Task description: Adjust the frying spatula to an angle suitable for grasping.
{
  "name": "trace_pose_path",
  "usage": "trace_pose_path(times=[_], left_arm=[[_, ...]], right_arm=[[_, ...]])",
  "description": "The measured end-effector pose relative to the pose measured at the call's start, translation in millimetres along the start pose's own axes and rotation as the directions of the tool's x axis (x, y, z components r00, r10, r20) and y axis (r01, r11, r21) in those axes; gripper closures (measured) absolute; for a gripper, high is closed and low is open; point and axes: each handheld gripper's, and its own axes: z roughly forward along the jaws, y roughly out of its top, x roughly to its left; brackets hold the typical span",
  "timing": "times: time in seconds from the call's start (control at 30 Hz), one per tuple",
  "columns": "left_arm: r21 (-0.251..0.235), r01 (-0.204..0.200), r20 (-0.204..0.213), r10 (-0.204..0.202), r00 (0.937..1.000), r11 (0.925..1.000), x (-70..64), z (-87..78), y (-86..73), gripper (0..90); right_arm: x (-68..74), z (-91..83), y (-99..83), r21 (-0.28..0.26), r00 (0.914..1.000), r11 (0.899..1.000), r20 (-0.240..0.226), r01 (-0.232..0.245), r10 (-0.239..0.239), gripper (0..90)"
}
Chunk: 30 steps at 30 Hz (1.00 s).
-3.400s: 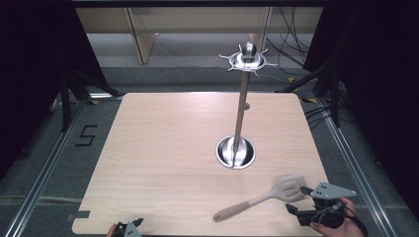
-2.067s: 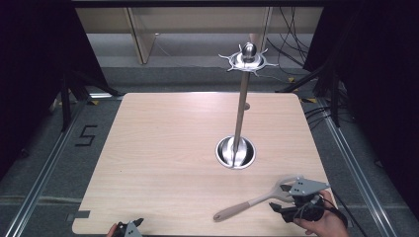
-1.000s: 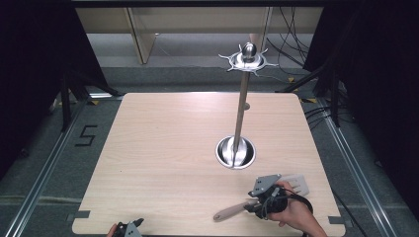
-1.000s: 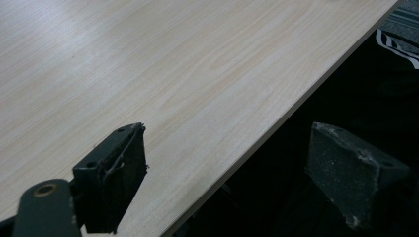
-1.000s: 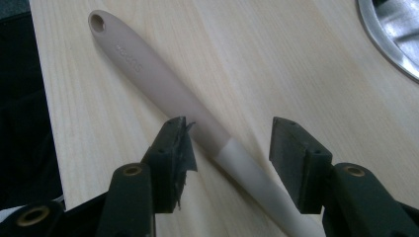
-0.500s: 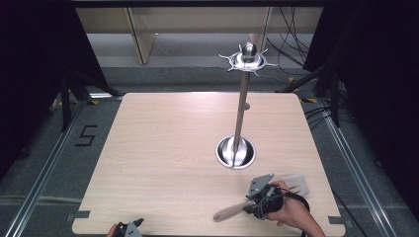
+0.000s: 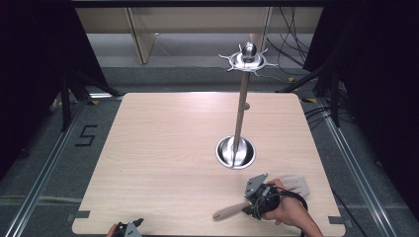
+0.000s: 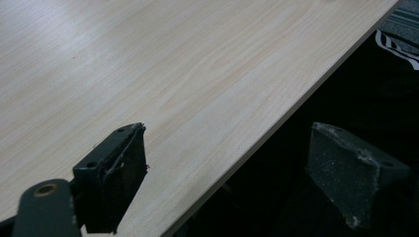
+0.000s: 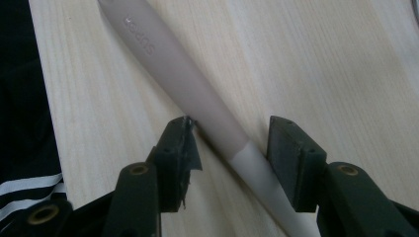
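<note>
Your right gripper (image 9: 230, 148) is down on the surface (image 7: 163, 148), jaws apart astride the spatula (image 9: 197, 98) handle w/ a gap each side, so looks like grasp step. Next: close squarely on it, then lift. Left gripper (image 8: 227, 173) idles, jaws apart, at surface edge.

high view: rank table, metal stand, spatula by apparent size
1. table, largest by far.
2. metal stand, tall, though its top is nearer the camera.
3. spatula, smallest, partly hidden by the right gripper.
</note>
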Motion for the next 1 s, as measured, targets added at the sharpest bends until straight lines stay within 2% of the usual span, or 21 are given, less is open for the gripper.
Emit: trace_pose_path(times=[0.03, 0.07, 0.17, 0.2, 0.23, 0.27, 0.3, 0.37, 0.4, 0.47, 0.5, 0.57, 0.63, 0.67, 0.7, 0.77, 0.8, 0.87, 0.9, 1.0], left_arm=[[-0.003, -0.005, 0.005, 0.005, 1.0000, 1.0000, 0.7, -1.0, 0.1, 14.8], [0.026, -0.027, 0.015, 0.027, 0.9995, 0.9993, 2.3, -3.1, 0.6, 14.8], [0.014, -0.028, 0.009, 0.027, 0.9996, 0.9995, 2.1, -2.0, 0.3, 14.8], [-0.015, 0.013, 0.003, -0.013, 0.9999, 0.9998, -1.0, 0.6, -0.3, 14.8], [-0.017, 0.016, -0.004, -0.016, 0.9999, 0.9997, -1.3, 0.3, -0.2, 14.8], [-0.011, 0.022, -0.009, -0.022, 0.9997, 0.9997, -1.5, -0.3, -0.4, 14.9], [-0.009, 0.010, -0.006, -0.010, 0.9999, 0.9999, -0.5, 0.0, -0.4, 14.9], [-0.006, 0.008, -0.005, -0.008, 1.0000, 0.9999, -0.3, -0.3, -0.3, 14.8], [-0.013, 0.021, -0.011, -0.021, 0.9997, 0.9997, -1.4, 0.0, -0.4, 14.8], [-0.018, 0.043, -0.010, -0.043, 0.9990, 0.9989, -2.9, 1.2, -1.0, 14.8], [0.001, 0.014, -0.013, -0.014, 0.9998, 0.9999, -1.0, 0.6, -0.3, 14.9], [-0.005, 0.035, -0.016, -0.035, 0.9993, 0.9994, -2.6, 1.0, -0.6, 14.8], [-0.002, 0.036, -0.018, -0.036, 0.9992, 0.9993, -2.5, 0.7, -0.7, 14.8], [-0.004, 0.001, -0.004, -0.001, 1.0000, 1.0000, 0.1, 0.3, -0.2, 14.9], [-0.006, 0.005, -0.005, -0.005, 1.0000, 1.0000, -0.3, 0.4, -0.2, 14.8], [-0.020, 0.038, -0.009, -0.039, 0.9992, 0.9991, -2.7, 1.5, -0.9, 14.9], [-0.004, 0.030, -0.013, -0.030, 0.9995, 0.9995, -2.1, 0.8, -0.7, 14.8], [0.011, -0.011, -0.006, 0.011, 0.9999, 0.9999, 0.4, 0.2, 0.0, 14.8], [0.010, -0.025, -0.004, 0.025, 0.9997, 0.9996, 1.3, 0.2, 0.2, 14.8], [0.010, -0.012, -0.006, 0.012, 0.9999, 0.9999, 0.7, 0.1, -0.1, 14.8]], right_arm=[[0.2, 0.0, 0.6, 0.003, 0.9997, 1.000, 0.006, -0.022, 0.022, 54.1], [0.0, -0.5, 1.4, 0.013, 0.9994, 0.999, 0.009, -0.034, 0.034, 55.1], [-2.1, -0.7, 3.4, 0.020, 0.9983, 0.998, 0.030, -0.051, 0.051, 58.9], [-2.3, -1.4, 4.6, 0.031, 0.9966, 0.997, 0.049, -0.068, 0.067, 61.2], [-2.3, -1.4, 4.6, 0.031, 0.9966, 0.997, 0.049, -0.068, 0.067, 61.2], [-5.1, -0.9, 5.2, 0.025, 0.9981, 0.999, 0.050, -0.036, 0.035, 62.0], [-6.1, -0.8, 5.7, 0.027, 0.9983, 0.999, 0.049, -0.032, 0.030, 63.3], [-7.8, -0.5, 6.1, 0.028, 0.9971, 0.999, 0.062, -0.046, 0.044, 65.4], [-9.1, -0.7, 6.4, 0.026, 0.9974, 0.999, 0.063, -0.037, 0.036, 66.4], [-8.0, -1.1, 7.7, 0.045, 0.9964, 0.997, 0.062, -0.061, 0.058, 68.2], [-8.5, -1.1, 8.1, 0.047, 0.9963, 0.997, 0.067, -0.057, 0.054, 68.8], [-9.3, -0.8, 9.7, 0.058, 0.9970, 0.997, 0.065, -0.046, 0.042, 70.1], [-10.8, -0.3, 11.0, 0.063, 0.9974, 0.998, 0.068, -0.026, 0.022, 70.7], [-11.6, -0.7, 11.7, 0.068, 0.9982, 0.997, 0.057, -0.021, 0.017, 70.8], [-12.8, -0.3, 12.8, 0.074, 0.9988, 0.997, 0.049, -0.014, 0.010, 71.2], [-14.3, -0.1, 15.0, 0.096, 0.9996, 0.995, 0.024, 0.013, -0.016, 71.8], [-15.5, 0.2, 16.9, 0.108, 0.9992, 0.993, 0.014, 0.036, -0.038, 72.5], [-15.4, 0.2, 17.5, 0.117, 0.9993, 0.992, 0.003, 0.036, -0.037, 72.7], [-16.6, 0.4, 18.8, 0.120, 0.9983, 0.991, 0.004, 0.057, -0.057, 73.0], [-17.0, 1.0, 21.5, 0.137, 0.9969, 0.987, -0.004, 0.079, -0.079, 73.7]])
